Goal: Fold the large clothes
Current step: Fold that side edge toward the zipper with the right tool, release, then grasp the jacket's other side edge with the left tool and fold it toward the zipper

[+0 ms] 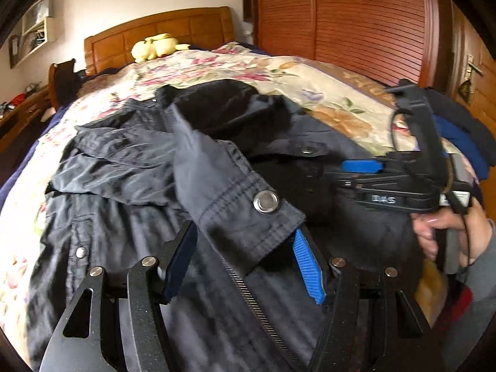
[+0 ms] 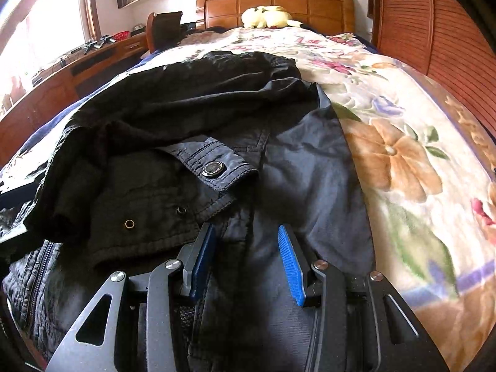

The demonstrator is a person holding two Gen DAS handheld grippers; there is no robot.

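Observation:
A dark navy jacket [image 1: 130, 167] lies spread on the flowered bedspread [image 1: 235, 65]. Its black hood [image 1: 223, 105] is bunched at the far end. My left gripper [image 1: 245, 241] is shut on the sleeve cuff [image 1: 248, 214], which has a silver snap. The cuff sits between the fingertips and the sleeve runs up away from them. My right gripper [image 2: 246, 229] rests on the jacket's front [image 2: 310, 167] near its right edge. Its jaws are open part-way and flat fabric lies between the pads [image 2: 290, 263]. In the left wrist view the right gripper [image 1: 359, 166] shows at the right, held by a hand [image 1: 434, 232].
A yellow plush toy [image 2: 266, 17] sits by the wooden headboard [image 2: 276, 3]. Slatted wooden wardrobe doors [image 1: 356, 18] stand along the bed's right side. A wooden desk [image 2: 62, 74] and a chair [image 2: 164, 28] are at the left. More dark and blue clothes [image 1: 458, 133] are piled at the bed's right.

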